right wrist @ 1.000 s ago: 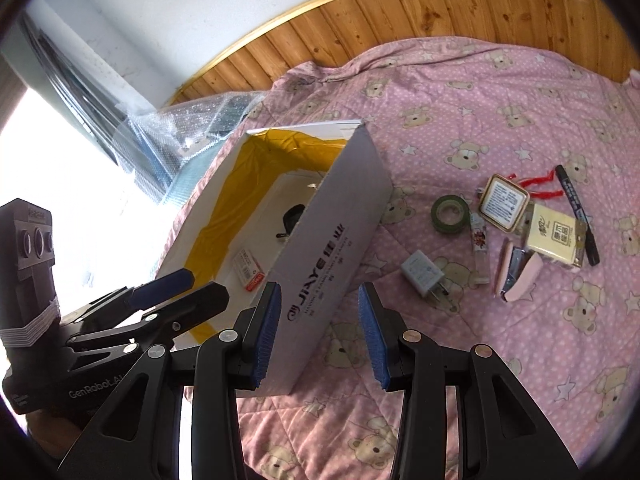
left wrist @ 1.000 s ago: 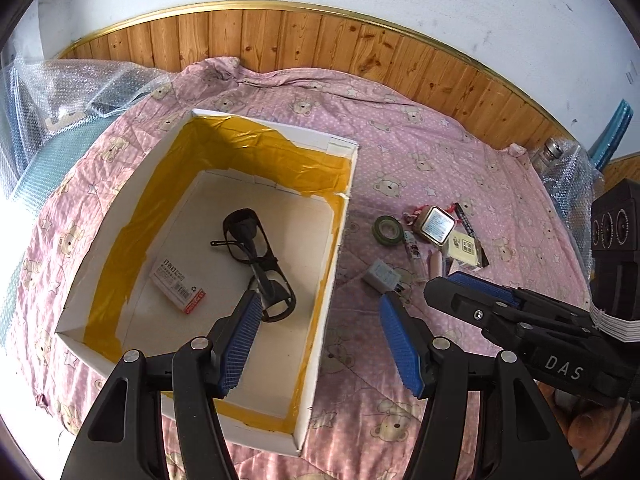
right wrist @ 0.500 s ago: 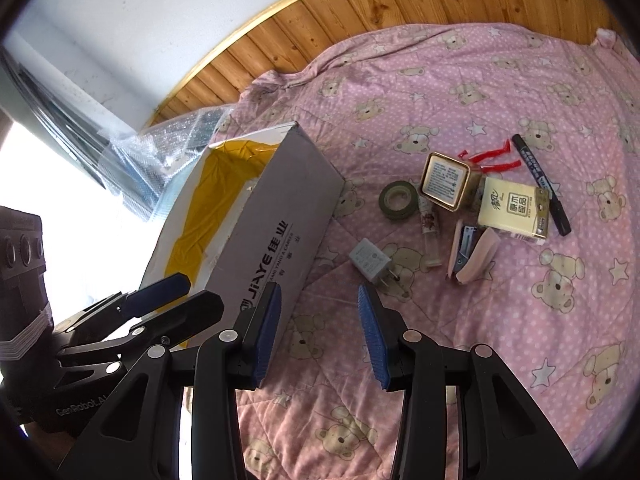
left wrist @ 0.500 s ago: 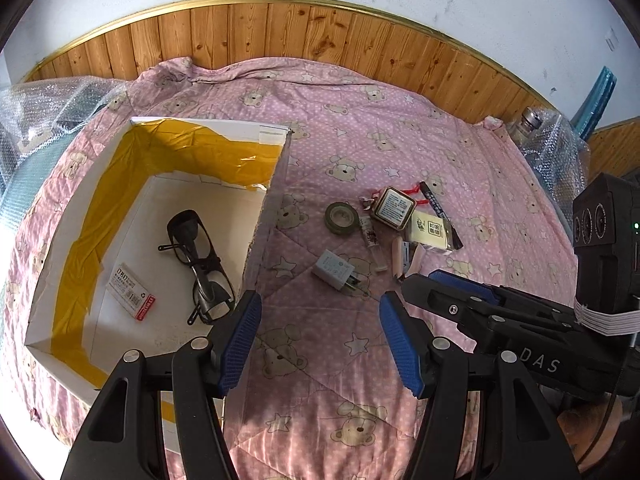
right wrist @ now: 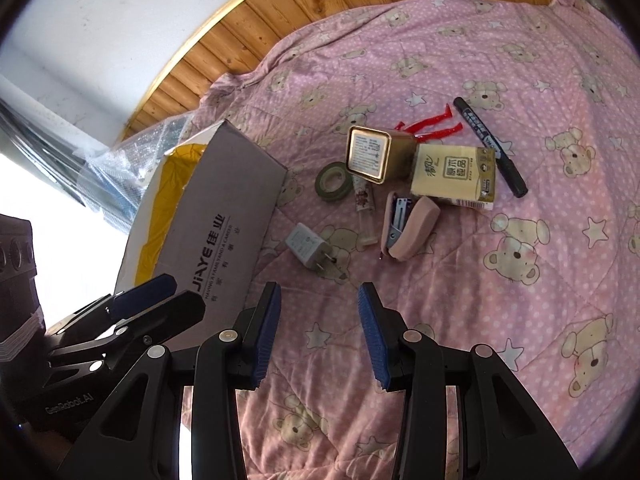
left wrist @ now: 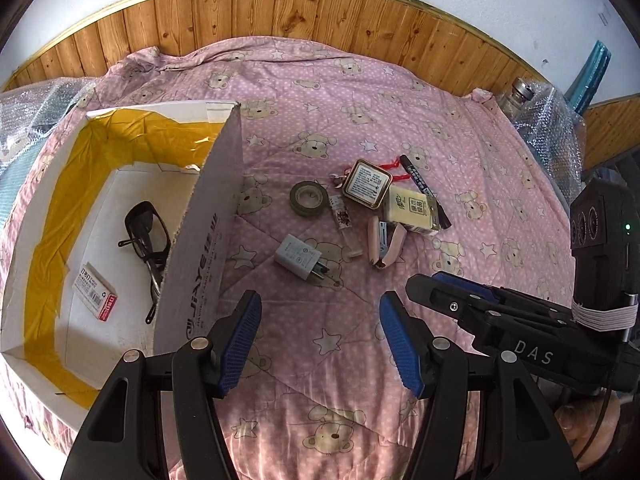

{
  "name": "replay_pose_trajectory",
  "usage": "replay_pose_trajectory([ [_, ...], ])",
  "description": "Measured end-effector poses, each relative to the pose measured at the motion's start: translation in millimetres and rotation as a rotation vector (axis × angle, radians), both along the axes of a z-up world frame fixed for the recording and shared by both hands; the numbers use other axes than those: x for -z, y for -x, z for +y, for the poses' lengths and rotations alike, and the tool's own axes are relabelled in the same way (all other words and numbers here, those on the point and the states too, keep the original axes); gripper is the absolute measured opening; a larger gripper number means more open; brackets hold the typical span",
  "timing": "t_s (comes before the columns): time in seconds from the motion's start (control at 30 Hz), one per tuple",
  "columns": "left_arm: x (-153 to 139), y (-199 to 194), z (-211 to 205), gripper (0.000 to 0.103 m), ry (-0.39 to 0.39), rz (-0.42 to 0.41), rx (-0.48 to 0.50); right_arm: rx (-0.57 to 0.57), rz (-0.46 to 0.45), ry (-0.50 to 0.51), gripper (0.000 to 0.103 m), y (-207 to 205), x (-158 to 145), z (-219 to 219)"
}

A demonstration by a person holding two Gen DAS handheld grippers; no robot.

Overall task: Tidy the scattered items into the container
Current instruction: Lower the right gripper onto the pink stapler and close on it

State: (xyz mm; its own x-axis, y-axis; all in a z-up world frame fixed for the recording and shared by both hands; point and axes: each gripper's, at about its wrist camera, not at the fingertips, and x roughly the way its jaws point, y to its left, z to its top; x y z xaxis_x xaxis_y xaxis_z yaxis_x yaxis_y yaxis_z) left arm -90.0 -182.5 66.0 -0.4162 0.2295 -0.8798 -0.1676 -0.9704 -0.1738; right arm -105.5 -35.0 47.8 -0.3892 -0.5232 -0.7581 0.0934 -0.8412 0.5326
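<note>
Above the quilt (left wrist: 320,80), both claws (left wrist: 320,340) (right wrist: 318,332) gape wide, empty.

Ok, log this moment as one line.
left gripper: open, empty | right gripper: open, empty | box: holds glasses, small carton | charger: nearest, on quilt
</note>
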Motion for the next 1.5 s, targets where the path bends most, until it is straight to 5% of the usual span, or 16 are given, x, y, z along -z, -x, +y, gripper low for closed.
replay_pose_trajectory([
  [1.03, 99.0, 80.7, 22.2, 0.063, 0.103, -0.165, -0.044, 0.111, -0.081, 0.01, 0.041, 68.8, 85.0, 37.8],
  [1.17, 106.6, 85.7, 20.1, 0.063, 0.112, -0.183, -0.056, 0.072, -0.059, -0.017, 0.04, 75.2, 82.5, 29.4],
  [1.27, 110.8, 87.9, 19.3, 0.063, 0.113, -0.195, -0.063, 0.019, -0.038, -0.024, 0.028, 77.4, 76.8, 21.1],
  [1.5, 116.2, 92.0, 15.7, 0.063, 0.106, -0.208, -0.075, -0.125, 0.062, -0.158, 0.028, 70.3, 53.2, -10.0],
])
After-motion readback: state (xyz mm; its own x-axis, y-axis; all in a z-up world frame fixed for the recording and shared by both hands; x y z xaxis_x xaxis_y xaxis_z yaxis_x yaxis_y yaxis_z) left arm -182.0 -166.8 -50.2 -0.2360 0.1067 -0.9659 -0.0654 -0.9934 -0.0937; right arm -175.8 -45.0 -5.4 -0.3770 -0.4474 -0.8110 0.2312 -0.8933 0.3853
